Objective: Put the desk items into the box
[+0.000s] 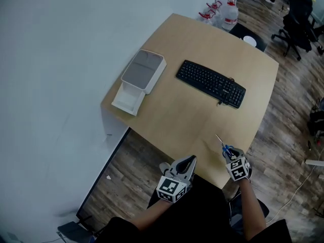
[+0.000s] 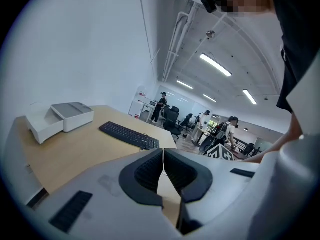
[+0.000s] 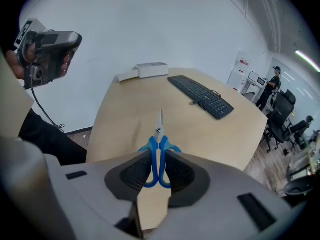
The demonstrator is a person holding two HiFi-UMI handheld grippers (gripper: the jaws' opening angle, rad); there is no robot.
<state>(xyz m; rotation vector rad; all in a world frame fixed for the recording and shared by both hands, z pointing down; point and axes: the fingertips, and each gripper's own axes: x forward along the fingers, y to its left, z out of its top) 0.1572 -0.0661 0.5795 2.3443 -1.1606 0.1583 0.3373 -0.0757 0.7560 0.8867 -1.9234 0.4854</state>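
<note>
Hold the right claw (image 3: 159, 165) clenched on the blue handle loops of the scissors (image 3: 159, 129), exactly as now: pads pressing the loops from both sides, blades closed and pointing forward, above the near edge of the bench (image 1: 172, 120). Do not loosen this grip on the way. Probably smooth plastic between the pads, so easy to let the pair swing or drop.

Carry across to the white box (image 1: 127, 97) with the grey top, near the far left corner and well apart from the scissors. Aim for the open white part on its near side, not for the grey top. Pass to the left of the black keyboard (image 1: 210, 83), lying further right on the bench, to avoid catching the points on its keys. Go down with the blades flat or points first, and release only when low inside the open part.

Leave the left claw (image 2: 163, 170) as it is, pressed together with nothing between the pads, beside the right one at the near edge. Save it for the keyboard afterwards, though doubtful to fit into the box, by the look.
</note>
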